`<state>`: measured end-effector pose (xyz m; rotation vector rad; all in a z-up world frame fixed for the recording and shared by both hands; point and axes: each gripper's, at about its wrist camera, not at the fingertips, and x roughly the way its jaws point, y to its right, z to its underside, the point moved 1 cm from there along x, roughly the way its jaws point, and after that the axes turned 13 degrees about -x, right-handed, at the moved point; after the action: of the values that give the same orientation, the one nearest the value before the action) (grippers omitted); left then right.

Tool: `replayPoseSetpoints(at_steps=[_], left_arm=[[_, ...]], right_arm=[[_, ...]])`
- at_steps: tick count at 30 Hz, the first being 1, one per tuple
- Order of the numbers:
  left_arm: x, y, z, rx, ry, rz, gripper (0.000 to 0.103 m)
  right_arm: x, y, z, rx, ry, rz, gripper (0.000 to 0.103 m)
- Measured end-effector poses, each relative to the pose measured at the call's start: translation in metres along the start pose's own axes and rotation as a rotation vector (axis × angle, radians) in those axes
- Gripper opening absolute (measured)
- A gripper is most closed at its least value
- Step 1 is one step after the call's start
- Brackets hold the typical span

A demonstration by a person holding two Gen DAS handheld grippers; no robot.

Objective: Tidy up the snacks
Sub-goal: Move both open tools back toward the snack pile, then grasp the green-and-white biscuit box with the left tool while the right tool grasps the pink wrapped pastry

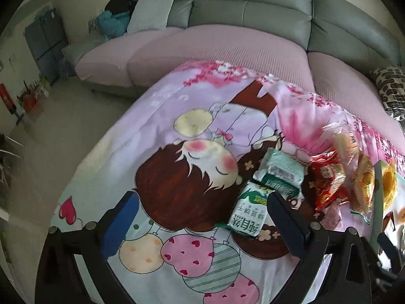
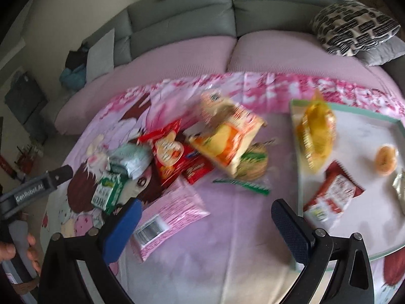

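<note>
I see both grippers, L [image 1: 202, 217] and R [image 2: 206, 217], jaws apart, empty; green-white biscuit packet [image 1: 249, 211] beside L's right finger.

The left claw [image 1: 202, 217] hangs wide open over a surface covered by a cartoon-print cloth [image 1: 177, 177], its right finger just beside a green-and-white biscuit packet [image 1: 249, 214]. Past that lie a pale green packet [image 1: 283, 169], a red snack bag [image 1: 326, 179] and an orange-wrapped snack [image 1: 363, 185]. A grey sofa [image 1: 253, 17] with pink seat covers stands behind.
</note>
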<state>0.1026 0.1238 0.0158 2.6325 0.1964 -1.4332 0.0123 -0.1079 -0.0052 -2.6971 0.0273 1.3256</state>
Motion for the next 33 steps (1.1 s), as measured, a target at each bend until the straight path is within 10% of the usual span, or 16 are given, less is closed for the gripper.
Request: replayPoseSetpoints(at_steps=[33], left_arm=[[0.079,0.031,0.018,0.12,-0.215,0.052,0.101]], right_arm=[[0.07,-0.038,0.003,0.023,-0.193,0.082,0.103]])
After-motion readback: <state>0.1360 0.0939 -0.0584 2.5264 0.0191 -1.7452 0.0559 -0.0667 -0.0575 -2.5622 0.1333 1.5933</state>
